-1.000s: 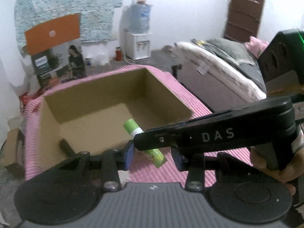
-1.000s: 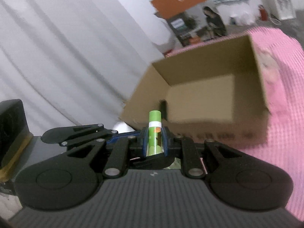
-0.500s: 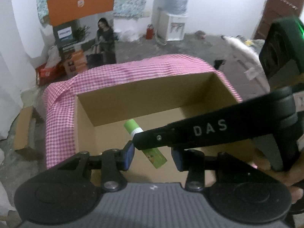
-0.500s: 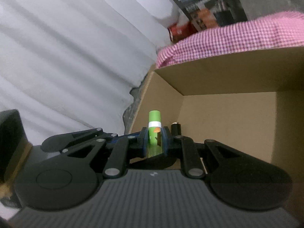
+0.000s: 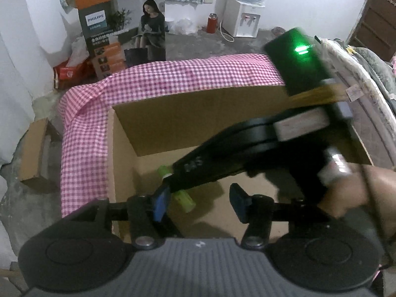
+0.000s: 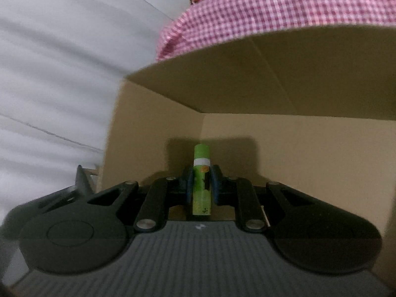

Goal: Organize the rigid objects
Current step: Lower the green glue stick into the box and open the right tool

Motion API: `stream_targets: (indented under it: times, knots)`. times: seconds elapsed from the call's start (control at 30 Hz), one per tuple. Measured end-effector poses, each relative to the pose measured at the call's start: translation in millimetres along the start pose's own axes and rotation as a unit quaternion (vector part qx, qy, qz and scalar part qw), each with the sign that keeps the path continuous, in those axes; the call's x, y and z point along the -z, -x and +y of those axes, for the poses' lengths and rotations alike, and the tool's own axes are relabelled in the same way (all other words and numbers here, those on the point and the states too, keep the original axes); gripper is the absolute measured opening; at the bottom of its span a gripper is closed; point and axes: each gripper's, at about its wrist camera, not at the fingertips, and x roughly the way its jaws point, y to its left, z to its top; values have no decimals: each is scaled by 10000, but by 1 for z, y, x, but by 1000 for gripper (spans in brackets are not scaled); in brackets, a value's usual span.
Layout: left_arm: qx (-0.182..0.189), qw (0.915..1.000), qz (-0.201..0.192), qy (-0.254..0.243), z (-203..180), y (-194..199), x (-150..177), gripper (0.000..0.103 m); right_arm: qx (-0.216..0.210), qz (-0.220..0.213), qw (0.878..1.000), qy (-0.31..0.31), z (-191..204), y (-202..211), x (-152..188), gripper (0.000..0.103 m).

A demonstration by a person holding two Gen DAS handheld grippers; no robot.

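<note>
Right gripper (image 6: pixel 201 185) clamped on green glue stick (image 6: pixel 201 183), now carried down inside cardboard box (image 5: pixel 198 113) near floor (over rim second ago). Left gripper (image 5: pixel 198 201) jaws opening, nothing between. Release probably next.

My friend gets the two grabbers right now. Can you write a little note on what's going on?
Right gripper: shut on the green tube, low inside the cardboard box, near a corner.
Left gripper: jaws opening, nothing gripped; the tube shows just past its left pad, above the box floor.
Done: tube carried into the box.
Left: open the right gripper to drop the tube, then lift both grippers out. No other things to sort show in these views.
</note>
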Motion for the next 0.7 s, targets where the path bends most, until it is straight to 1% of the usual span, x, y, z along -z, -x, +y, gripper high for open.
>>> stream_targets:
  times: [0.07,0.13,0.17,0.2,0.27,0.4,0.5,0.57,0.7]
  knots:
    - [0,10000,-16,-13,0,2,0,55,96,-12,9999,74,1,-7,-3,17]
    - [0,10000,-55,-14,0,4,1,56,96,-35,9999,61,2,-9,-5,18]
    - [3,10000,-78,-19,0,5,2,58,85,-49,9999,81,3,-9,-5,21]
    - [6,9999,-113,-25,-1,8,3,59,84,-83,9999,91,3,-8,-4,31]
    - [12,9998,-181,-32,-2,14,4,61,116,-201,9997,123,4,1,-1,42]
    - [86,9991,-397,-96,-8,34,10,67,114,-473,9986,199,5,35,12,44]
    - [150,9980,-593,-186,-18,55,17,72,44,-789,9964,300,7,77,31,44]
    - [229,9967,-726,-279,-25,71,23,77,35,-1014,9940,401,9,100,43,44]
    - [359,9924,-1048,-544,-47,107,42,85,-113,-1554,9857,640,16,162,90,44]
